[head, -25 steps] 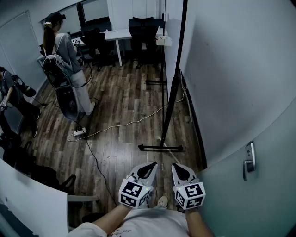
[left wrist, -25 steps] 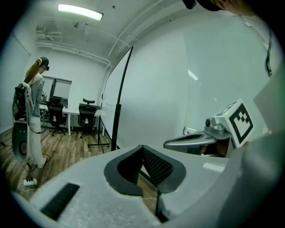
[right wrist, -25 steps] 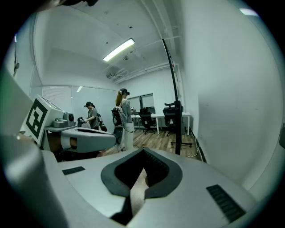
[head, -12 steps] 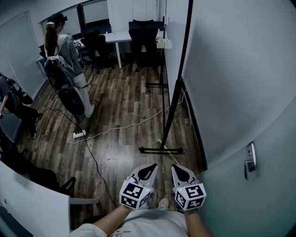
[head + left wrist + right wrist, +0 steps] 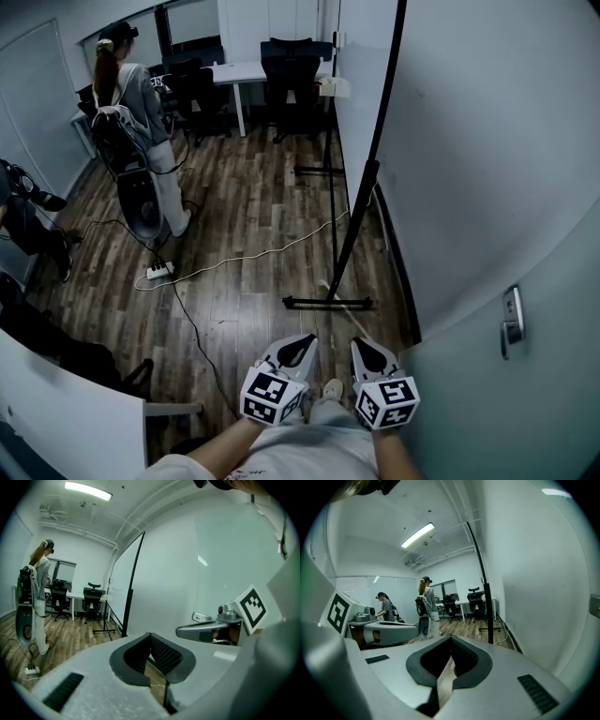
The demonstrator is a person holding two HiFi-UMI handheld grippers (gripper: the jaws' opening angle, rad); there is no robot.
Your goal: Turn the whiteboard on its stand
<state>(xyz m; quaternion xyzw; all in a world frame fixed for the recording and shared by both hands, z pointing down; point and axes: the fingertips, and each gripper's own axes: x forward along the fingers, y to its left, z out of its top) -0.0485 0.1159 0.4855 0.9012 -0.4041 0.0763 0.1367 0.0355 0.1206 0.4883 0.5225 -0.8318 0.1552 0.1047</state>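
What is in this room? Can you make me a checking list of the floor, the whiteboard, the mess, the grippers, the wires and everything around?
Surface: dark wood-plank floor.
Job's things: tall white whiteboard on a black stand, upright beside the white wall, untouched.
Clutter: white power strip lying on the floor.
Grippers: left gripper and right gripper both shut, nothing between the jaws, held low.
Cables: pale cable crosses the floor past the stand; thin black cable runs from the strip.
Surroundings: person with a backpack, white desk, black office chairs, pale door with a metal handle.
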